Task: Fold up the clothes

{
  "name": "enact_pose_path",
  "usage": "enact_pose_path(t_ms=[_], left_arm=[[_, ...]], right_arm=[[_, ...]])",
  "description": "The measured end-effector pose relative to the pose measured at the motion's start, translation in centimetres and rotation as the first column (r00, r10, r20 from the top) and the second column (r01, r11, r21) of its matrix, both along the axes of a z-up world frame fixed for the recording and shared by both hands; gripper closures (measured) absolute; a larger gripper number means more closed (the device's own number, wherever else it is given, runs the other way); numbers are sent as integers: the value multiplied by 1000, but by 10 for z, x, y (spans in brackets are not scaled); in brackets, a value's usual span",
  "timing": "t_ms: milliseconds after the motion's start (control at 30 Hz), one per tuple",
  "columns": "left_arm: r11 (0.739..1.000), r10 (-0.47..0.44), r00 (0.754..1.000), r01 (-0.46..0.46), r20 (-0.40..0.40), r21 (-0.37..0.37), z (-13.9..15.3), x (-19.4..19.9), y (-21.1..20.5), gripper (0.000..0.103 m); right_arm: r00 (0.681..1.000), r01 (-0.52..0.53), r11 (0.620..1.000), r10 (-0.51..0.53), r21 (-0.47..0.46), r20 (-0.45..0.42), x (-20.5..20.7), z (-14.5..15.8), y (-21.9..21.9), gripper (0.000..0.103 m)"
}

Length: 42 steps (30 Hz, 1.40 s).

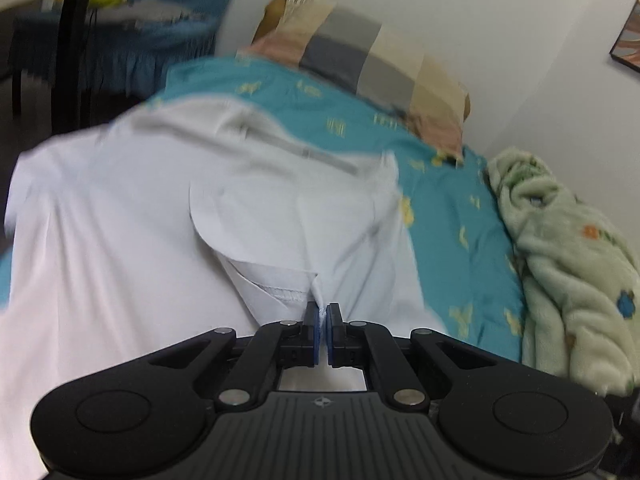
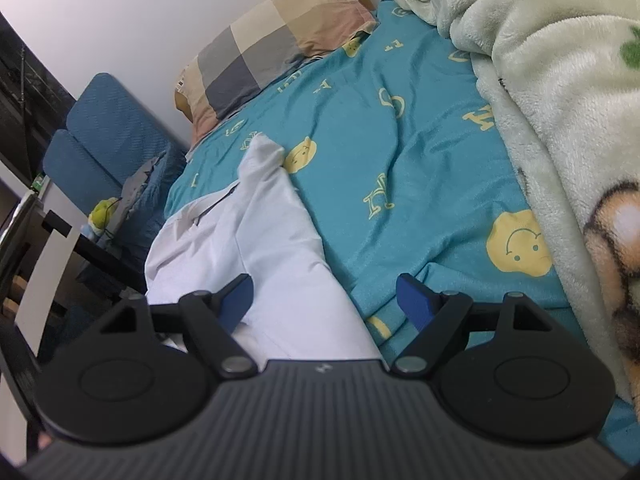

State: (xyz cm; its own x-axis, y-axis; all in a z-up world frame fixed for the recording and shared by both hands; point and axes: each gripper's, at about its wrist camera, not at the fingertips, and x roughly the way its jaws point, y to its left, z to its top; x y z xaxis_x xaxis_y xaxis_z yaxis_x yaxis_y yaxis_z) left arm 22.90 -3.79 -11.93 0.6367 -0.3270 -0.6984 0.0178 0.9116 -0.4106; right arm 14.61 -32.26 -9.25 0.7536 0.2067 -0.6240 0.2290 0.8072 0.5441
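A white shirt (image 1: 120, 216) lies spread on the teal bedsheet (image 1: 452, 208), blurred by motion in the left wrist view. My left gripper (image 1: 323, 312) is shut on a stitched hem of that shirt, and a fold of cloth rises from the pinch. In the right wrist view the white shirt (image 2: 272, 248) runs from the lower middle up toward the pillow. My right gripper (image 2: 326, 300) hovers open over the shirt's right edge, its left finger over the cloth and its right finger over the bedsheet (image 2: 400, 152), with nothing between them.
A checked pillow (image 2: 272, 44) lies at the head of the bed against the white wall. A fluffy pale green blanket (image 2: 560, 100) is heaped along the right side. A blue chair (image 2: 108, 136) and dark furniture stand left of the bed.
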Motion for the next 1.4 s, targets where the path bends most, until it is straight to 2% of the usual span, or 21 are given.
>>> enact_pose_path(t_ms=[100, 200, 233, 267, 333, 367, 433, 533, 600, 633, 667, 700, 733, 800, 933, 1033, 1167, 1233, 1300, 1367, 1400], left_arm=[[999, -40, 999, 40, -13, 0, -20, -7, 6, 98], [1000, -15, 1000, 15, 1, -20, -24, 3, 22, 76], [1000, 1, 1000, 0, 7, -21, -24, 9, 27, 63], [1000, 17, 1000, -16, 14, -23, -25, 15, 32, 56], [998, 49, 998, -48, 27, -26, -26, 27, 42, 49], [998, 65, 997, -64, 33, -28, -27, 33, 47, 42], [995, 97, 994, -95, 46, -33, -28, 45, 57, 38], [989, 145, 987, -142, 65, -40, -30, 64, 73, 39], [987, 156, 985, -152, 78, -55, -32, 79, 79, 48], [990, 135, 987, -131, 84, -55, -33, 89, 76, 62], [994, 105, 990, -102, 94, -36, -30, 97, 70, 83], [997, 73, 992, -72, 105, -12, -26, 104, 63, 95], [999, 40, 993, -42, 115, 13, -22, 112, 57, 100], [998, -13, 987, 4, 159, 59, -8, 124, 44, 100], [994, -6, 964, -22, 265, 103, 40, 161, 34, 100], [985, 17, 959, -65, 281, 162, 57, 197, 29, 100], [959, 31, 973, -93, 230, 267, 36, 233, 16, 99], [963, 51, 985, -93, 164, 255, 15, 241, 16, 97], [967, 67, 991, -93, 117, 236, -2, 242, 18, 86], [971, 75, 992, -96, 102, 220, -10, 234, 20, 71], [973, 70, 992, -91, 101, 212, -11, 227, 23, 68]], right_arm=[[1000, 0, 1000, 0, 1, -2, -1, 0, 0, 23], [1000, -1, 1000, 1, 3, -4, -2, 1, 1, 23], [1000, -1, 1000, 1, 3, -5, -2, 1, 1, 23], [1000, -1, 1000, 1, 4, -5, -3, 1, 1, 23], [1000, -1, 1000, 1, 8, -8, -1, 1, 2, 23], [1000, -2, 1000, 3, 10, -10, -1, 0, 3, 23], [1000, -9, 1000, 10, 8, -14, 2, -1, 5, 23], [1000, -17, 1000, 17, 3, -21, 6, -4, 7, 23], [999, -17, 1000, 17, 2, -29, 8, -7, 7, 23], [999, -16, 1000, 16, 5, -32, 8, -7, 7, 23], [999, -15, 1000, 15, 8, -34, 9, -8, 7, 23], [999, -14, 1000, 14, 10, -37, 9, -9, 7, 23], [999, -13, 1000, 13, 13, -39, 10, -10, 8, 23], [999, -18, 1000, 18, 3, -37, 9, -9, 10, 23], [999, -10, 1000, 10, 15, -41, 9, -11, 10, 23], [999, -5, 1000, 6, 17, -37, 11, -12, 10, 23], [998, -9, 1000, 10, 16, -55, 16, -17, 11, 23], [998, -17, 1000, 17, 5, -58, 19, -20, 12, 23], [998, -35, 999, 35, -4, -53, 22, -21, 14, 23], [997, -70, 998, 70, -9, -41, 24, -20, 18, 23], [996, -85, 996, 84, -22, -34, 24, -18, 21, 23]])
